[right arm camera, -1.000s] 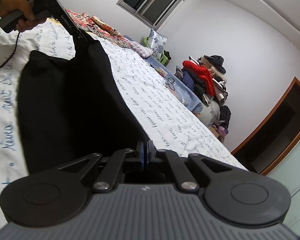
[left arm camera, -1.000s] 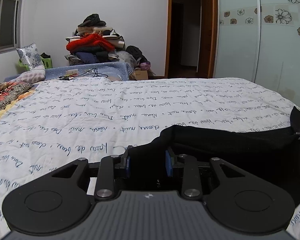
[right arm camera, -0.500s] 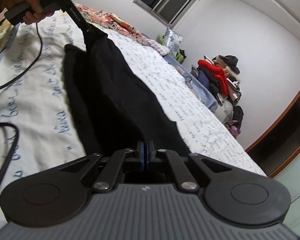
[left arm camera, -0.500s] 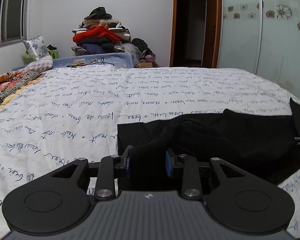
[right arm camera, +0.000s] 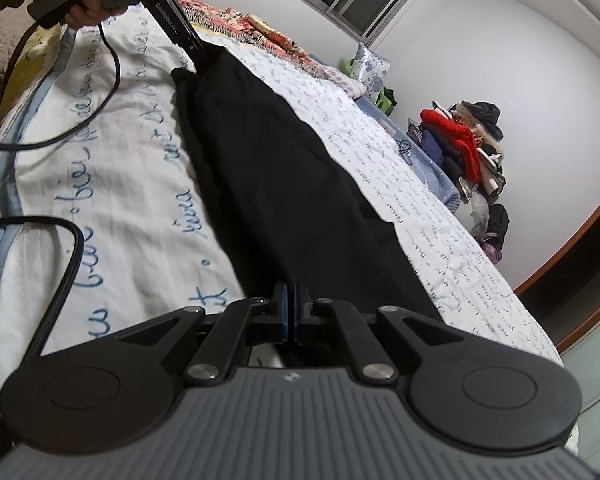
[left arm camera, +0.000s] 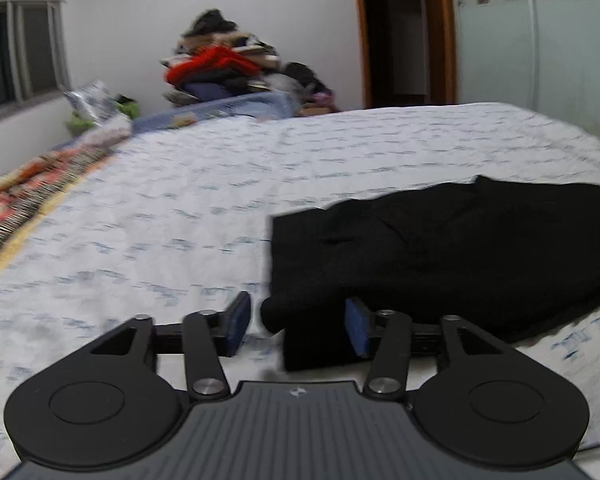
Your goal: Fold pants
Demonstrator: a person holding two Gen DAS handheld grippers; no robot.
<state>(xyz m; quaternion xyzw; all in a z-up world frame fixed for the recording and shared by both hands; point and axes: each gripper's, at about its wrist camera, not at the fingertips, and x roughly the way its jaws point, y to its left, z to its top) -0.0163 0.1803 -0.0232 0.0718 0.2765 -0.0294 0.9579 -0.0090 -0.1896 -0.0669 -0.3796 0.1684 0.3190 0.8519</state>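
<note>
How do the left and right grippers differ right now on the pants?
The left gripper has its jaws apart, having just been opening, with a pants corner loose between them; the right gripper is shut on the pants' other end. The left one's blue pads stand well apart; the right one's nearly meet. Both sit low over the bed, at the same garment.

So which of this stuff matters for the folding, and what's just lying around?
In use: black pants; left hand-held gripper, jaws just opened; right hand-held gripper, clamped on the pants.
Lying about: clothes pile; patterned blanket; pillow.
</note>
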